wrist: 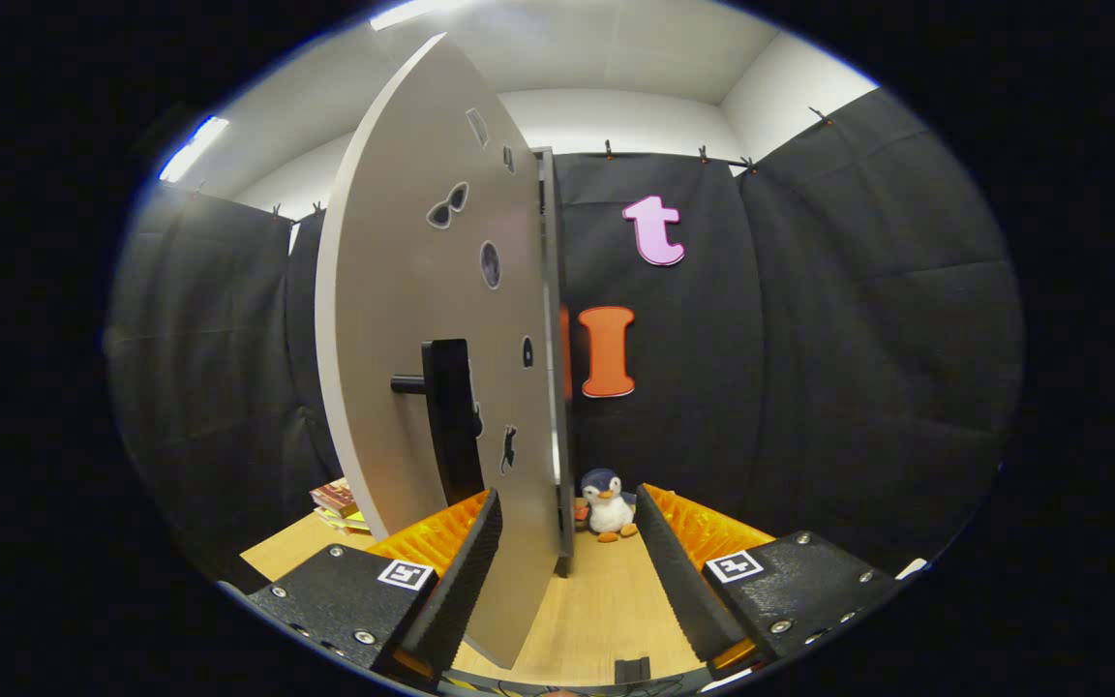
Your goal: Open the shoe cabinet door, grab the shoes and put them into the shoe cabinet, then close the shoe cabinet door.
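The shoe cabinet door (403,319) is a pale grey panel with small dark stickers, swung out toward me and seen almost edge-on. Its black bar handle (449,418) stands just above my left fingertip. The cabinet body's front edge (550,348) shows right behind the door. My gripper (565,528) is open, with the door's lower edge running down between the fingers, close against the left finger (466,571). The right finger (678,571) stands apart from the door. Nothing is held.
A plush penguin (606,505) sits on the wooden floor (606,610) beyond the fingers, beside the cabinet's base. A stack of books (337,503) lies on the floor past the door's left side. Black cloth walls close in all around.
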`<state>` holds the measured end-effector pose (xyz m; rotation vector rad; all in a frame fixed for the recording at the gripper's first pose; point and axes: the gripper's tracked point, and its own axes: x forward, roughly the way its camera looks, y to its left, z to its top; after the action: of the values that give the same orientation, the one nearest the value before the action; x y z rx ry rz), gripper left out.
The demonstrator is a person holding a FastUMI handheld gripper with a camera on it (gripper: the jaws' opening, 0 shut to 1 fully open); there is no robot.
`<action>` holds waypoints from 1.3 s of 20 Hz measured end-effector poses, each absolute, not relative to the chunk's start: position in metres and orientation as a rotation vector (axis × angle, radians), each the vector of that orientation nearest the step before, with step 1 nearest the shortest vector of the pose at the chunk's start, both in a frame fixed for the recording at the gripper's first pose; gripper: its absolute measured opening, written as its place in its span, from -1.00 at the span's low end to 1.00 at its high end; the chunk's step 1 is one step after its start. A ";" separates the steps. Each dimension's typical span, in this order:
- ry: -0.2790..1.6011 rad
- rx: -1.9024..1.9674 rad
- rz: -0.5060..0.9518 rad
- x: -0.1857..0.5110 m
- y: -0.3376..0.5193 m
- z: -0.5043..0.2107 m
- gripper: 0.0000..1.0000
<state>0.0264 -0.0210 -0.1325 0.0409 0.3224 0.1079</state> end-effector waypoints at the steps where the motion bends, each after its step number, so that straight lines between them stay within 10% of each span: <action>1: 0.325 0.040 0.132 0.027 -0.010 -0.132 0.75; 26: 0.260 0.068 0.495 0.158 0.230 -0.146 0.87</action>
<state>0.1576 0.2303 -0.1458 0.0681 0.2603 0.4949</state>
